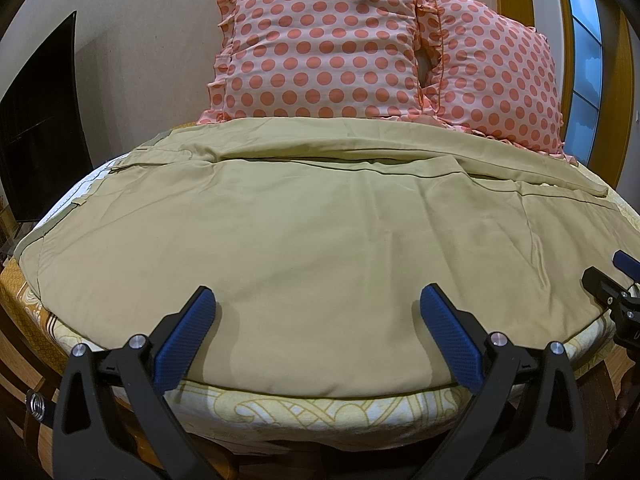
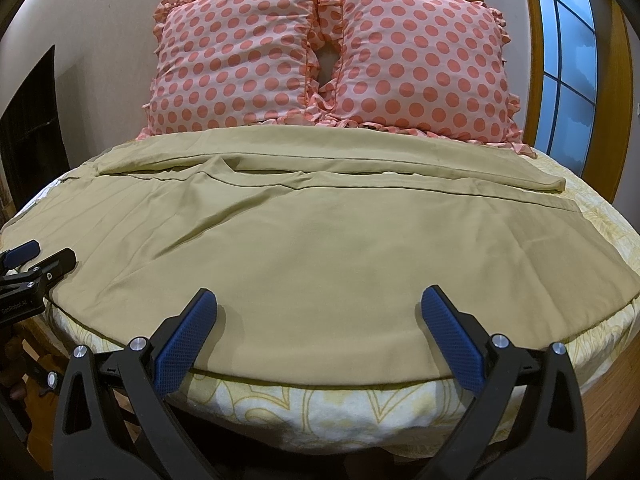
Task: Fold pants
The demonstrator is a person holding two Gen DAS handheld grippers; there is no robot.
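While both tongs point(image 1: 318, 304) point(image 2: 318, 306) gape empty, pants point(image 1: 304, 240) lie lengthwise left-to-right across bed point(image 2: 340, 404).

The left gripper point(image 1: 318, 312) and the right gripper point(image 2: 320, 312) are black, with bumpy blue pads point(image 1: 188, 340) and shiny round silver screws point(image 2: 138, 343).

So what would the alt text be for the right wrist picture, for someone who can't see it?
Khaki pants lie spread flat across a bed, with the right gripper open just above their near edge, holding nothing. Two pink polka-dot pillows stand at the head of the bed, and the left gripper shows at the left edge.
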